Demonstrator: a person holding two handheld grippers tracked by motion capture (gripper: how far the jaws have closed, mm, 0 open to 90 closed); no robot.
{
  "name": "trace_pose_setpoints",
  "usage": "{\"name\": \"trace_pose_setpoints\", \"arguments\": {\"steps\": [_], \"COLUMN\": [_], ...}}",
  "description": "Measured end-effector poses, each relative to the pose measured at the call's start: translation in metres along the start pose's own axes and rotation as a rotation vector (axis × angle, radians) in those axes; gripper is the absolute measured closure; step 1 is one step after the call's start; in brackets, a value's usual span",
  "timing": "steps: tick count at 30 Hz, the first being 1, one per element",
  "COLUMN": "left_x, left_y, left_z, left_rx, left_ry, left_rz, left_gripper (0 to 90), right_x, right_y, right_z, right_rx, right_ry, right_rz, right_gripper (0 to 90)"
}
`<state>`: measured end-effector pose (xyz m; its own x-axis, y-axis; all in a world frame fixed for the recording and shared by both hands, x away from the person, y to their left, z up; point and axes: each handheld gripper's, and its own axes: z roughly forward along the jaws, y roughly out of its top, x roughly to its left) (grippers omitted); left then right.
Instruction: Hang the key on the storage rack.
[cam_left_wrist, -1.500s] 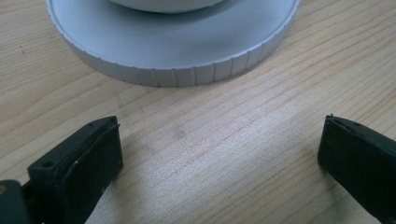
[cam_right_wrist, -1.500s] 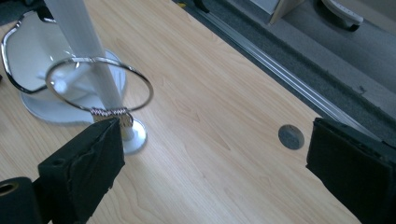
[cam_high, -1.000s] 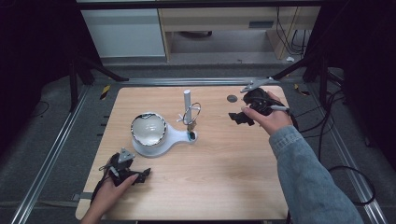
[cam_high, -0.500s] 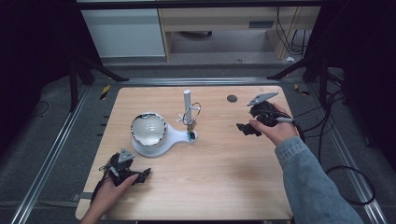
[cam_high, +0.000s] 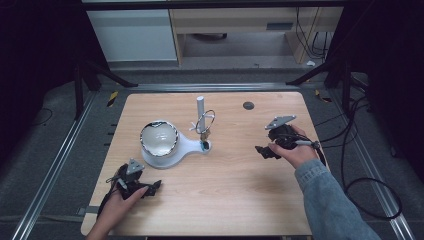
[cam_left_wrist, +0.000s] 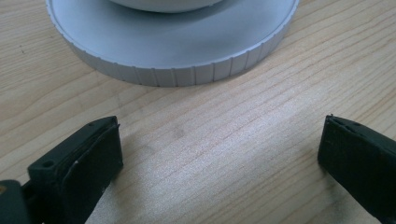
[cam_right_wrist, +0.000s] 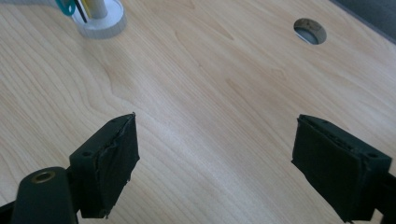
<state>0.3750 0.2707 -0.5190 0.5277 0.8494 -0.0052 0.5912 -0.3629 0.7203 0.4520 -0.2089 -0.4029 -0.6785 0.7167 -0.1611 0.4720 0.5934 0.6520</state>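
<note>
A white stand mixer (cam_high: 167, 145) is sitting left of centre on the light wooden table (cam_high: 225, 195), its shiny metal bowl (cam_high: 159, 138) resting on a round, ribbed white base whose rim (cam_left_wrist: 187, 70) is filling the top of the left gripper view. From that base a narrow white arm is reaching toward the table's middle, where a white upright post (cam_high: 200, 107) is rising and a wire whisk (cam_high: 205, 121) is leaning beside it; a small teal part is showing at the post's foot (cam_right_wrist: 100, 18).

The left gripper (cam_high: 134, 184) is lying low on the table near its front left corner, just in front of the mixer and not touching it, its jaws standing wide apart over bare wood with nothing between them. The person's left hand is gripping it from below.

The right gripper (cam_high: 274, 145) is sitting well apart from the mixer, toward the table's right edge, in a hand whose denim sleeve (cam_high: 330, 200) is running in from the bottom right. Its jaws are spread and empty, though they have just been closing slightly, and are pointing across open wood toward the post's foot. A round hole (cam_high: 248, 105) in the tabletop is lying beyond it, near the far edge.
</note>
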Motion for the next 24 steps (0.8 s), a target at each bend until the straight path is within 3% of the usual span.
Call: {"name": "trace_pose_setpoints", "arguments": {"steps": [12,18,24], "left_x": [0.000,0.000,0.000], "left_y": [0.000,0.000,0.000], "left_z": [0.000,0.000,0.000], "left_rx": [0.000,0.001,0.000], "left_ry": [0.000,0.000,0.000], "left_rz": [0.000,0.000,0.000], "left_gripper": [0.0,0.0,0.0], "right_x": [0.002,-0.001,-0.018], "right_y": [-0.031,-0.053,-0.075], "right_z": [0.014,0.023,0.028], "right_rx": [0.013,0.026,0.010], "right_ry": [0.006,0.016,-0.029], "right_rz": [0.012,0.071,0.152], "right_gripper": [14.6,14.6,14.6]}}
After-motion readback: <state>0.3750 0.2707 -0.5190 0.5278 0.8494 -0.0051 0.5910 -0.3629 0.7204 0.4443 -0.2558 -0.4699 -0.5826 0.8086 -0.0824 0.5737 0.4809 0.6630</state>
